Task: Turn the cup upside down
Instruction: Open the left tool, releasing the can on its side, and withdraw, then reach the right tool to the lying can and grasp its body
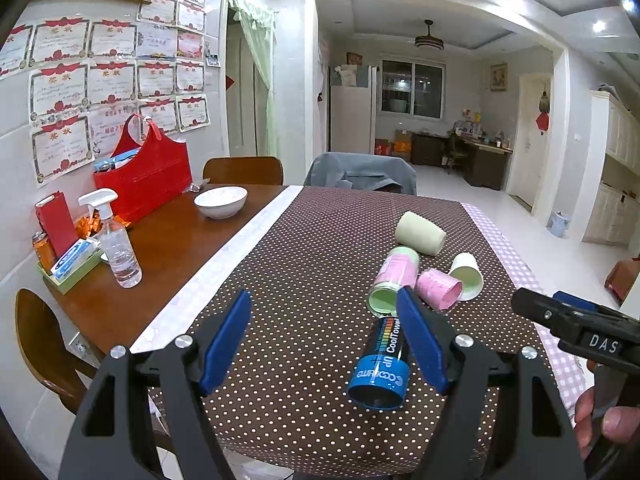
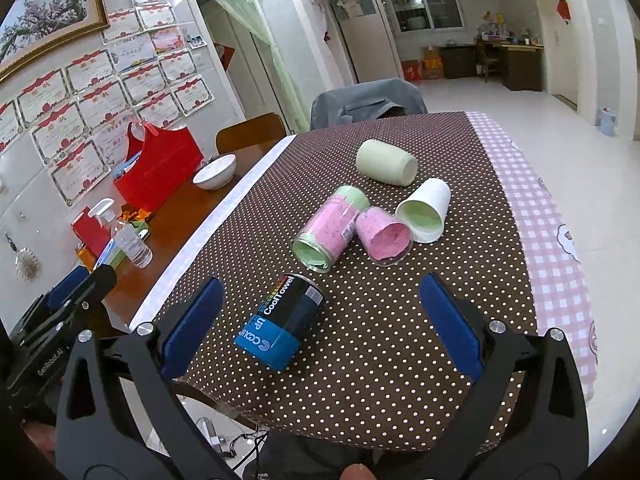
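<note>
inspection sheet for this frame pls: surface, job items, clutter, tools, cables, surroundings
Surface: brown polka-dot tablecloth over wooden table.
Job's things: five cups lying on their sides: CoolTowel can, pink-green cup, pink cup, white cup, pale green cup.
Clutter: white bowl, spray bottle, red bag.
Grippers: left tool open, empty; right tool open, empty.
Cables: some below the table edge.
Surroundings: certificates on wall, draped chair.

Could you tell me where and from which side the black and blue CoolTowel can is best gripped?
Grip the CoolTowel can across its round mid-body, coming from above. It lies on its side on the dotted tablecloth, apart from the other cups, and the open right gripper probably spans it.
</note>
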`<action>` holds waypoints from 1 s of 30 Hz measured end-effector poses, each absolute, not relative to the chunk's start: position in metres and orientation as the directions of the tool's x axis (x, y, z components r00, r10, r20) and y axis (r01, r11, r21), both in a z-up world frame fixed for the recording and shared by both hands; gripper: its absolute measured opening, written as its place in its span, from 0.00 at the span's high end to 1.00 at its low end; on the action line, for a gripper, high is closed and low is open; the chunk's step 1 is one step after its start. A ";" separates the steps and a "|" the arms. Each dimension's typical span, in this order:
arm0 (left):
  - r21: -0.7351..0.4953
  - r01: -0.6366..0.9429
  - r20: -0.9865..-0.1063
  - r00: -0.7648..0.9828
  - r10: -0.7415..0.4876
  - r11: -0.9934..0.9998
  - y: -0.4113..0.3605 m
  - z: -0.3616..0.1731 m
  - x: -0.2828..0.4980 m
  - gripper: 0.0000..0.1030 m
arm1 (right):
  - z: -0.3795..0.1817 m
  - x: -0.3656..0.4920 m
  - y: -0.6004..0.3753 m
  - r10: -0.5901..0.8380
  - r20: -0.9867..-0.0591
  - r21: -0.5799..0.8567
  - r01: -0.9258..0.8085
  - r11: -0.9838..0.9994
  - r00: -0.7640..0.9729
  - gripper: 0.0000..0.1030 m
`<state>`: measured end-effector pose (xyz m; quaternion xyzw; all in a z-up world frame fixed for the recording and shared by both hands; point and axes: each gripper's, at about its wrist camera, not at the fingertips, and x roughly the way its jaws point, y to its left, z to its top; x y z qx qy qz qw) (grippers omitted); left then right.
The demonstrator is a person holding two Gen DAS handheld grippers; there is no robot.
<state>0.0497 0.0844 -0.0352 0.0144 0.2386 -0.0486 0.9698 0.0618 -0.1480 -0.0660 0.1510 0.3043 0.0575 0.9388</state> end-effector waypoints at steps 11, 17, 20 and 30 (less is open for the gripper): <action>0.012 0.058 -0.474 0.880 -0.045 0.998 0.099 -0.043 0.061 0.28 | -0.082 0.085 -0.134 0.229 -0.612 0.325 -0.023 0.945 0.757 0.06; 0.019 0.030 -0.492 0.870 -0.017 0.999 0.107 -0.054 0.071 0.28 | -0.095 0.102 -0.124 0.251 -0.652 0.329 -0.032 0.944 0.715 0.06; 0.018 0.020 -0.502 0.865 -0.008 1.000 0.111 -0.060 0.076 0.28 | -0.104 0.112 -0.119 0.267 -0.679 0.338 -0.033 0.941 0.684 0.06; -0.003 -0.026 -0.548 0.836 0.020 1.000 0.135 -0.080 0.091 0.28 | -0.163 0.164 -0.121 0.461 -0.750 0.551 0.062 0.832 0.475 0.06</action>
